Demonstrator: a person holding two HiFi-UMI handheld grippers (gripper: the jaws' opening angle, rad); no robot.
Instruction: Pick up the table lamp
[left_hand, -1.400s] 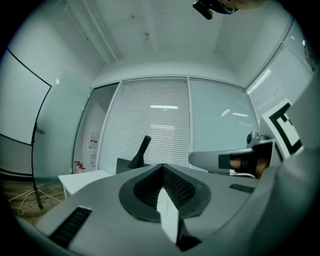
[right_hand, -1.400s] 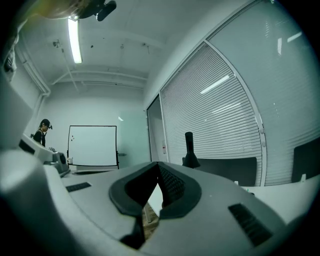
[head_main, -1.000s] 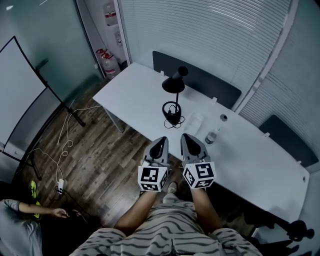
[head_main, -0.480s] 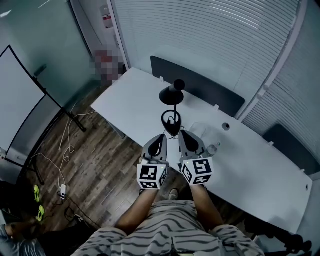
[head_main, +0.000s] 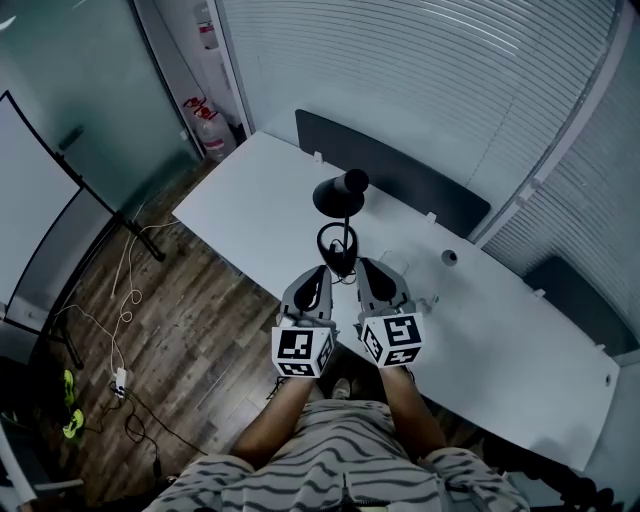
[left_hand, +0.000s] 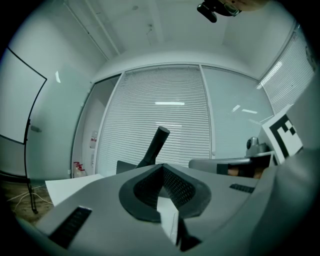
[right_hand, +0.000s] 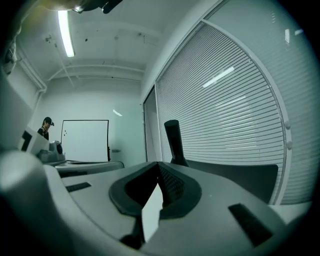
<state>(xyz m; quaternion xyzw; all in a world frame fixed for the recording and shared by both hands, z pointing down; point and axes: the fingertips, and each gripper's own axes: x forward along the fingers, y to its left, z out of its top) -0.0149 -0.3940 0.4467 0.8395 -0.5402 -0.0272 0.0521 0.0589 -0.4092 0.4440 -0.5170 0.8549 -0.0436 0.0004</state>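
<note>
The black table lamp (head_main: 340, 196) stands on the white table (head_main: 250, 195), with its ring base (head_main: 338, 246) near the front edge. Both grippers point level at it from the table's near side. My left gripper (head_main: 319, 274) is just left of the base and my right gripper (head_main: 370, 268) just right of it, neither touching it. In the left gripper view the lamp's stem (left_hand: 155, 146) rises beyond the shut left gripper (left_hand: 161, 167). It shows again as the stem (right_hand: 173, 140) in the right gripper view, past the shut right gripper (right_hand: 159, 165). Nothing is held.
A small round object (head_main: 449, 257) lies on the table to the right. Dark panels (head_main: 400, 178) line the table's far edge below window blinds. A whiteboard on a stand (head_main: 40, 190), floor cables (head_main: 125, 290) and fire extinguishers (head_main: 207, 135) are at the left. A person (right_hand: 46, 127) stands by the whiteboard.
Both grippers have moved forward together towards the lamp, so their tips now flank its base. Their jaws have stayed shut.
</note>
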